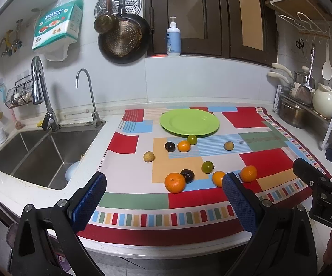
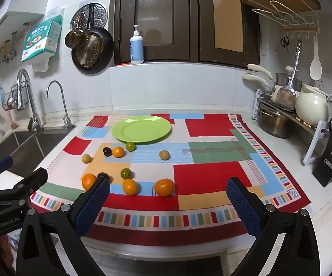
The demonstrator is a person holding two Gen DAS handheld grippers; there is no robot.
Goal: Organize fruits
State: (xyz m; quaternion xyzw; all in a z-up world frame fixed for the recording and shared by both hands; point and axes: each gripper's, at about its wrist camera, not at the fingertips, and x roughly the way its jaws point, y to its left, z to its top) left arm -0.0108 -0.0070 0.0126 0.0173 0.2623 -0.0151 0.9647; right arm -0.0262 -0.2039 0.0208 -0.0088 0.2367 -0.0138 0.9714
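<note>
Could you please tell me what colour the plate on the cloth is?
The plate is plain light green, clearest in the right wrist view.

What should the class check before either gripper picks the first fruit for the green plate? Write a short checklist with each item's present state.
1. Green plate has no fruit on it: ok.
2. Left gripper open and holding nothing: ok.
3. Right gripper open and holding nothing: ok.
4. Fruits lie loose on the patterned cloth, none stacked: ok.
5. Near orange free to grasp: not ok, a dark fruit sits against it.
6. Fruit firmness: cannot tell.
</note>
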